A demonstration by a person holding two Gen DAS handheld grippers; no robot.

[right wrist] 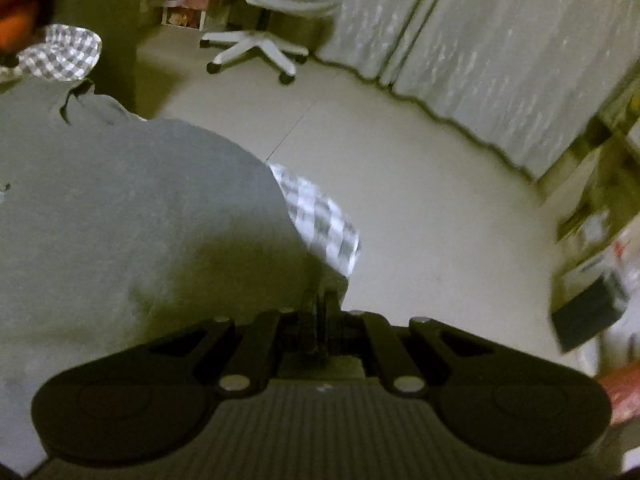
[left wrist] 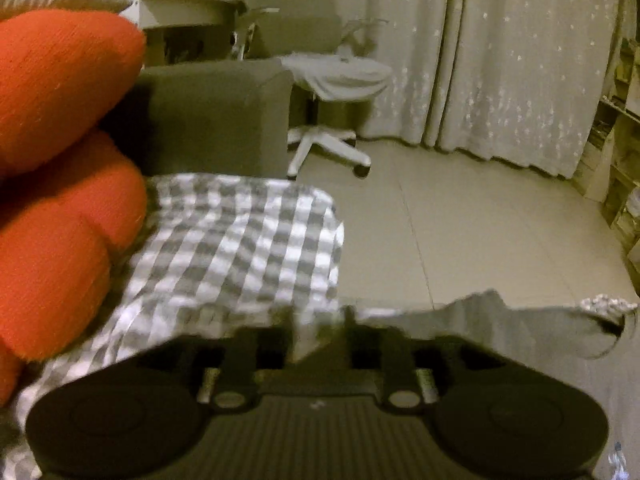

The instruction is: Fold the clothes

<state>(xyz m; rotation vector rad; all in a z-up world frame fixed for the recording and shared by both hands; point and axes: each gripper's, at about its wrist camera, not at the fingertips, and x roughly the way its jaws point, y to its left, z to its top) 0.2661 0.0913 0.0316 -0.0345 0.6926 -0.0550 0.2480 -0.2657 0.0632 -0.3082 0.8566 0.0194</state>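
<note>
We're over the edge of the bed in both views, and everything is a little smeared with blur. In the left wrist view, our left gripper (left wrist: 318, 320) sits at the bottom centre with its jaws apart, and a fold of pale cloth stands in the gap between them; whether the pads press on it we cannot tell. The grey garment (left wrist: 500, 324) spreads along the lower right of that frame, its edge ragged against the floor (left wrist: 460, 220). Left of it lies the checked sheet (left wrist: 240, 248), grey and white, filling the middle left. Big orange gloved fingers (left wrist: 60, 160) crowd the left side.

Over to the right wrist view: our right gripper (right wrist: 324, 304) is at the bottom centre, jaws nearly together with only a thin slit between them, right at the edge of the grey garment (right wrist: 140, 220), which fills the left half of the frame. We cannot tell if cloth is pinched. A white swivel chair (right wrist: 256, 48) stands at the upper centre, before the curtains (right wrist: 500, 60).
</note>
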